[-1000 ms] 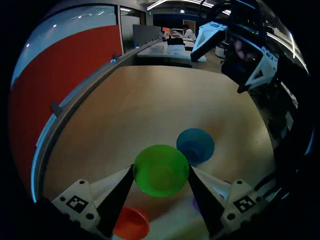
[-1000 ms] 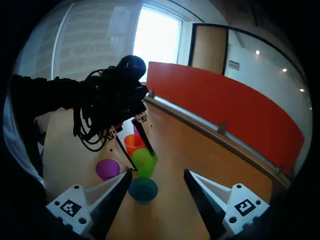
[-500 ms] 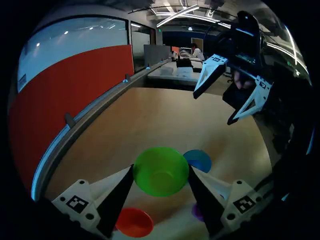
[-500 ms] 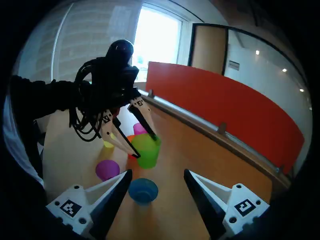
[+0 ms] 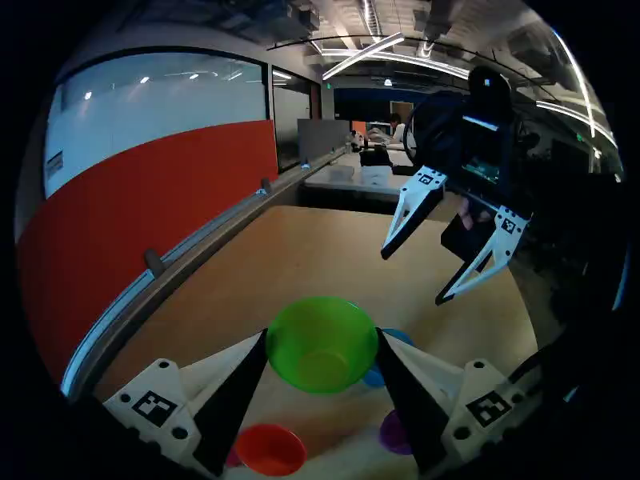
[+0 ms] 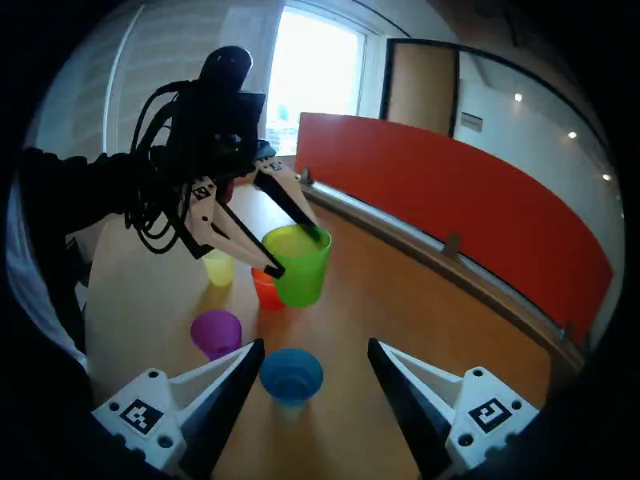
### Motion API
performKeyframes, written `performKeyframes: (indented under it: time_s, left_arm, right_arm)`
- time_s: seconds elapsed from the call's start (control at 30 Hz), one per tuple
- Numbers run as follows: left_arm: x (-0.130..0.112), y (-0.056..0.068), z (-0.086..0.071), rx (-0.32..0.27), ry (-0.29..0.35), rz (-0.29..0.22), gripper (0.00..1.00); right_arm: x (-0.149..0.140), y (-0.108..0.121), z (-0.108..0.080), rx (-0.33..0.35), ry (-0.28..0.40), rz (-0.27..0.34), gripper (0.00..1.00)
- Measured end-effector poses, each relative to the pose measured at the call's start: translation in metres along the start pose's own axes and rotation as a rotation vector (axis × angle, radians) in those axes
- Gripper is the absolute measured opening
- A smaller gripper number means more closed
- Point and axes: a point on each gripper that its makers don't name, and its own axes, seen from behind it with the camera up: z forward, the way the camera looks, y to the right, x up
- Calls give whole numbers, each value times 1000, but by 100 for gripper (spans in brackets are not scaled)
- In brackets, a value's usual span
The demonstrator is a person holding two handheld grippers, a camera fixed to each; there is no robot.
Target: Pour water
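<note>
While left gripper (image 5: 320, 336) grips green cup (image 5: 322, 358), blue cup (image 6: 291, 376) seems empty.

There are a green cup (image 6: 300, 268), blue cup (image 6: 291, 378), purple cup (image 6: 216, 334), orange cup (image 6: 264, 293), yellow cup (image 6: 218, 268) and red partition (image 6: 448, 192).

From the right gripper view: left tongs (image 6: 298, 254) have a cup (image 6: 308, 280) up off the surface (image 6: 384, 312). A second cup (image 6: 262, 290) sits partly behind it. The third cup (image 6: 218, 266) is further left and the fourth cup (image 6: 216, 332) nearer left. The fifth cup (image 6: 292, 376) is closest, between the right tongs (image 6: 315, 344). Partition (image 6: 480, 208) along the right.
</note>
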Motion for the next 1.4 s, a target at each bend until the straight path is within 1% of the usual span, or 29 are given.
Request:
performKeyframes:
  time_s: [0.27, 0.47, 0.77, 0.9, 1.17, 1.4]
  left_arm:
    - [18, -5, -11, 31, 81, -22, 91]
    - [33, -6, -23, 50, 142, -24, 91]
    - [53, -8, -37, 62, 225, -62, 91]
    - [58, -9, -40, 66, 245, -66, 91]
    - [62, -9, -46, 77, 263, -51, 90]
    - [68, -9, -48, 82, 294, -60, 91]
  right_arm:
    - [-5, -1, 5, 7, -10, 6, 100]
    - [-11, 0, 9, 9, -22, 9, 100]
    - [-15, 0, 12, 12, -24, 16, 100]
    - [-16, 1, 13, 11, -25, 18, 100]
    - [-21, 0, 16, 15, -35, 14, 100]
    - [-23, -4, 21, 25, -38, 17, 100]
